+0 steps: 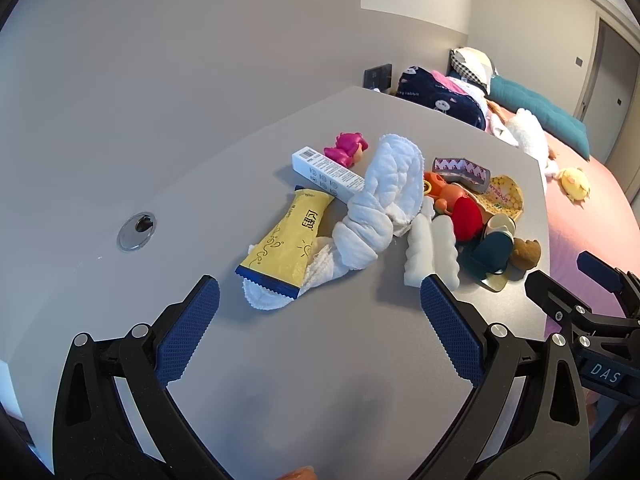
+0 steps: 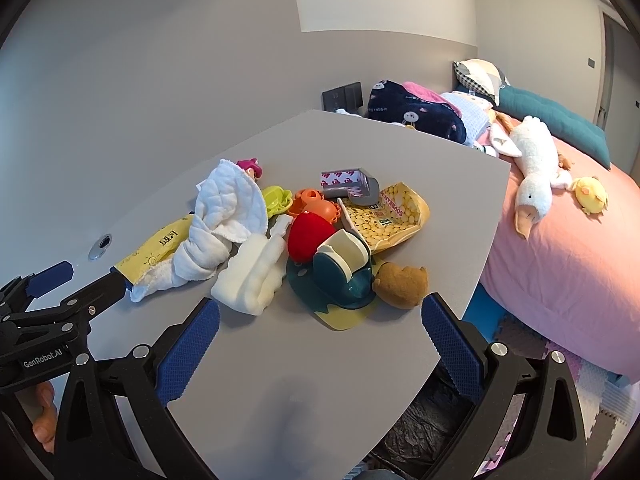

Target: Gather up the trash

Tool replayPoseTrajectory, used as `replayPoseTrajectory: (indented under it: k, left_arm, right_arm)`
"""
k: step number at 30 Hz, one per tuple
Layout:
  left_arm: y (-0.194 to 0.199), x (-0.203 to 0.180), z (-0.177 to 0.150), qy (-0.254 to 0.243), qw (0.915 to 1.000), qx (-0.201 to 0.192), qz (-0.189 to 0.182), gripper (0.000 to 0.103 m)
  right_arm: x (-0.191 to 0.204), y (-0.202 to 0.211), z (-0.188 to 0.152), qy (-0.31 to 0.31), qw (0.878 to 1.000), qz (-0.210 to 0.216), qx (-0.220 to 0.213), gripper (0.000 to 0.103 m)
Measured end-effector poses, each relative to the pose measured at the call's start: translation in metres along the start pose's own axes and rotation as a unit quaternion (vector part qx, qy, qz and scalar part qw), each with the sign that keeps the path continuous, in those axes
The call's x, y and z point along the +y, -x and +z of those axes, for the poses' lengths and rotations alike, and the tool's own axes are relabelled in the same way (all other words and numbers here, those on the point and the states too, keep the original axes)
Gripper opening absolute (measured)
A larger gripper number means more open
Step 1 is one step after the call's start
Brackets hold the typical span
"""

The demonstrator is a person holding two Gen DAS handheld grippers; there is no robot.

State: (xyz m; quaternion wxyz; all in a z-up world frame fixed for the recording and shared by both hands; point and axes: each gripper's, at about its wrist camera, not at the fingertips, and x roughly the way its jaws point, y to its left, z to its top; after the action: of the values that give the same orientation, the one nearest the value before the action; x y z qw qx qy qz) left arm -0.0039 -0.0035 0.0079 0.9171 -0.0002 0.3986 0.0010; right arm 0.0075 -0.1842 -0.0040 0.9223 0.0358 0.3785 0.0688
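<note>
Both grippers hover above the near, bare part of the grey table [image 1: 200, 168], the left gripper [image 1: 320, 292] and the right gripper [image 2: 320, 312] each spread wide and holding nothing. The trash sits mixed into a heap of toys and cloth in the middle of the table: a yellow snack wrapper [image 1: 286, 240] lies flat at the left of the heap with its crimped end toward the left gripper, partly over a white cloth [image 1: 384, 196]; a long white box [image 1: 326, 172] lies behind it, and an opened yellow soybean packet [image 2: 394, 216] lies at the far right, a grey corner guard [image 2: 352, 184] resting on its edge. The wrappers look light, thin and slippery, likely to slide or crumple, so pinching the free crimped end of the snack wrapper seems the surest hold; the box looks stiff and light, best taken across its narrow sides. A white sponge [image 2: 252, 276], a red toy [image 2: 310, 240] and a brown plush toy [image 2: 402, 284] crowd the packet. The near table offers open room, but the right edge is close to the heap, with a black bag [image 2: 432, 420] on the floor below it.
</note>
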Motion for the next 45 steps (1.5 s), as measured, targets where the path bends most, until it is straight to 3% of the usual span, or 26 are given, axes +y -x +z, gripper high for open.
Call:
replayPoseTrajectory:
  k: [29, 42, 45]
  left_arm:
    - [-0.003, -0.001, -0.003, -0.002, 1.0, 0.002, -0.001, 0.097]
    - [-0.02, 0.013, -0.004, 0.006, 0.9998, 0.012, -0.017, 0.097]
    - [-0.029, 0.02, 0.0, 0.018, 0.9996, 0.017, -0.015, 0.097]
  right_arm:
    - [-0.004, 0.001, 0.0, -0.002, 1.0, 0.001, 0.001, 0.1]
    - [-0.015, -0.01, 0.007, -0.003, 1.0, 0.023, -0.002, 0.1]
    - [-0.017, -0.02, 0.009, 0.0, 1.0, 0.025, 0.005, 0.091]
